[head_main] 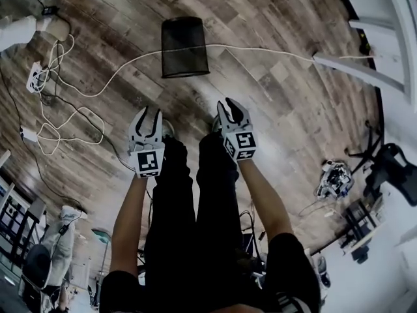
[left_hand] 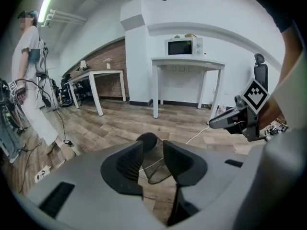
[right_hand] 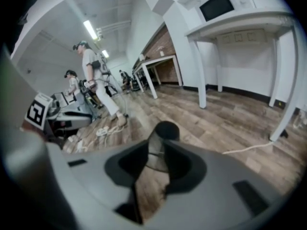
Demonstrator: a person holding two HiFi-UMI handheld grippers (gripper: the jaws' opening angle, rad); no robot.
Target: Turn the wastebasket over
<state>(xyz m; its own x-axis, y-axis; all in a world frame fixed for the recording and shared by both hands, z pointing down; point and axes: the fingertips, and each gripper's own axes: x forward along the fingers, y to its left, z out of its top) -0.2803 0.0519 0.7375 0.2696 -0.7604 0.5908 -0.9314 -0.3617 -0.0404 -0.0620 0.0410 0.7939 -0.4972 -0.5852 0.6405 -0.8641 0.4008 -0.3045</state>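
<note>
Black mesh wastebasket (head_main: 185, 46) stands upright on the floor (head_main: 273, 83), straight ahead; we find left gripper (head_main: 148, 117) and right gripper (head_main: 229, 111) equally near it, well apart from it; fingers apart, empty.

This looks like an office used as a robotics lab. A wood-plank floor (left_hand: 120, 121) runs under plain white tables (left_hand: 187, 61), one carrying a microwave (left_hand: 184, 47). There is a brick wall (left_hand: 108, 56) at the back and a strip light (left_hand: 46, 6) overhead. Cables (head_main: 260, 48) and a power strip (head_main: 35, 75) trail across the floor, and what seems to be a swivel chair (head_main: 394, 168) stands at the edge.
</note>
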